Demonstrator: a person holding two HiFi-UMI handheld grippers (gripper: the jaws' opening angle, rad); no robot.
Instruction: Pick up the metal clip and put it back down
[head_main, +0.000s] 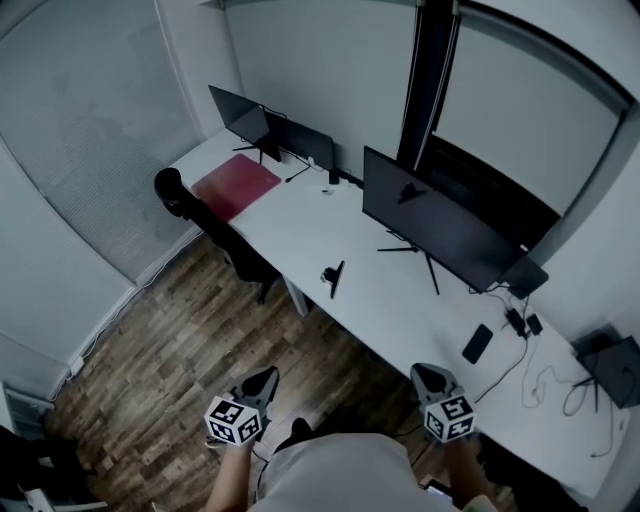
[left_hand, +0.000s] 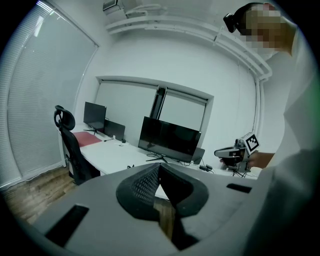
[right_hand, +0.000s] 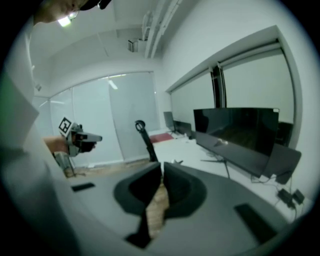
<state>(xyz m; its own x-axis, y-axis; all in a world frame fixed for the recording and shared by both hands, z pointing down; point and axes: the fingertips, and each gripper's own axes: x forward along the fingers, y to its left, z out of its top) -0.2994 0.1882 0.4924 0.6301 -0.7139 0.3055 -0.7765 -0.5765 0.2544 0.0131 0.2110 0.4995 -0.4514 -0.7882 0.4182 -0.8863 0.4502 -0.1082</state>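
Note:
A small dark clip (head_main: 333, 277) lies on the long white desk (head_main: 300, 225), near its front edge and in front of the big monitor. Both grippers hang well short of it, over the wooden floor close to my body. The left gripper (head_main: 262, 381) is shut, its jaw tips meeting with nothing between them (left_hand: 159, 168). My right gripper (head_main: 430, 378) is also shut and empty (right_hand: 162, 167). Each gripper shows in the other's view: the right gripper (left_hand: 235, 151) and the left gripper (right_hand: 82, 138).
A large monitor (head_main: 440, 225) stands mid-desk and two smaller ones (head_main: 270, 130) at the far end beside a red mat (head_main: 235, 183). A black office chair (head_main: 215, 225) sits at the desk's front. A phone (head_main: 478, 343), cables and a dark box (head_main: 615, 365) lie at the right.

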